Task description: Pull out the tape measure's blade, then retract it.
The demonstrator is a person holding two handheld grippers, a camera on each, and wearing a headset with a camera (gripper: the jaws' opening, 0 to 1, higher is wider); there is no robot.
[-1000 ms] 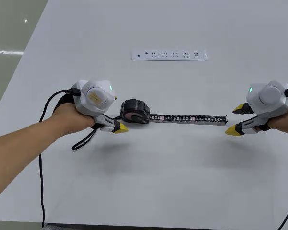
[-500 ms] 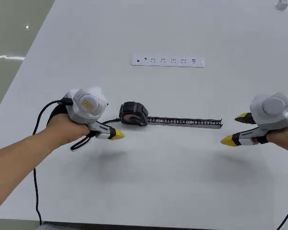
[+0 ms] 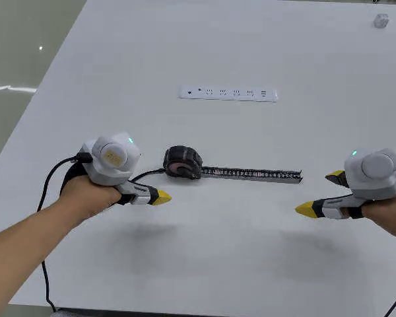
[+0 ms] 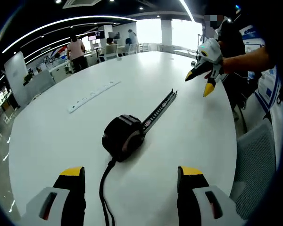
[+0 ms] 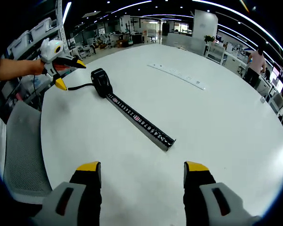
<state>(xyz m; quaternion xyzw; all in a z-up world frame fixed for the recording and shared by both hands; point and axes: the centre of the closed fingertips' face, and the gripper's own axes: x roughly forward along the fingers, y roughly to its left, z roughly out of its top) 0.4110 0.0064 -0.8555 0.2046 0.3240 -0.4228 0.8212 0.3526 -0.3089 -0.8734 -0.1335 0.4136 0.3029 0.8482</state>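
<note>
The black tape measure (image 3: 183,162) lies on the white table (image 3: 204,251) with its blade (image 3: 251,174) pulled out to the right and lying flat. My left gripper (image 3: 156,193) hovers open just left of the case, touching nothing. In the left gripper view the case (image 4: 123,136) lies ahead of the open left gripper (image 4: 132,172), and its black strap (image 4: 104,188) trails back between the jaws. My right gripper (image 3: 320,192) is open, a short way right of the blade's free end. The right gripper view shows the blade (image 5: 139,120) and case (image 5: 100,81) beyond the open right gripper (image 5: 142,165).
A white power strip (image 3: 228,94) lies flat farther back on the table. A small pale object (image 3: 381,20) sits at the far right corner. A grey chair (image 5: 19,150) stands beside the table, and people are in the background of the room.
Both grippers have drawn back from the tape measure, the right one away from the blade's end, the left one away from the case. The blade stays extended on the table.
</note>
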